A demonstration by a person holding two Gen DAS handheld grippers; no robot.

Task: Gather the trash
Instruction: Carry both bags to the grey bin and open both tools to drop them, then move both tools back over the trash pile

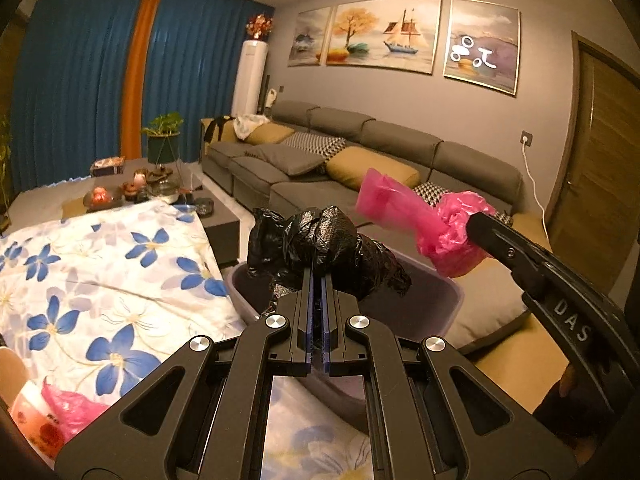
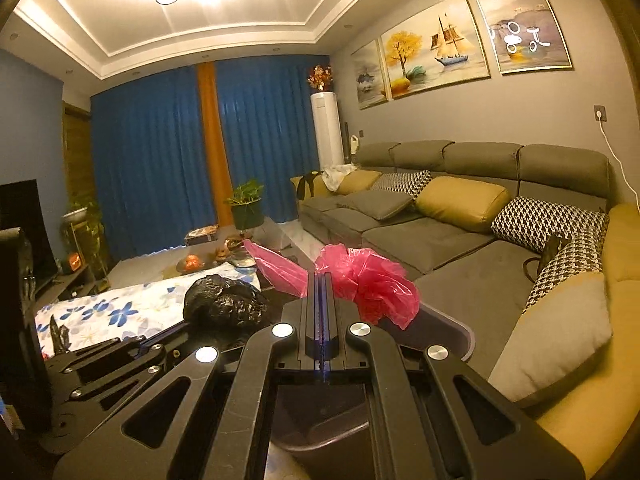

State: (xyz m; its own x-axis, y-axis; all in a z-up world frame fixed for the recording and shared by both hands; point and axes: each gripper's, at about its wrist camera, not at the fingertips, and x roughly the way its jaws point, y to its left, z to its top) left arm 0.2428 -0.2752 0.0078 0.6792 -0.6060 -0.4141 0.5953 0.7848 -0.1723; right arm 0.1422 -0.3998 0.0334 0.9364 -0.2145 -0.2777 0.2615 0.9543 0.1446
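Black bag (image 1: 320, 240) – left gripper (image 1: 319, 276) clamped

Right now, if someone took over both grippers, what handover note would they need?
Left gripper: shut on the black bag, held over the grey bin.
Right gripper: shut on the pink bag, also above the bin's rim.
Done: both bags picked up and carried to the bin.
Left: release both into it. Another pink bag lies on the floral cloth, apparently uncollected.
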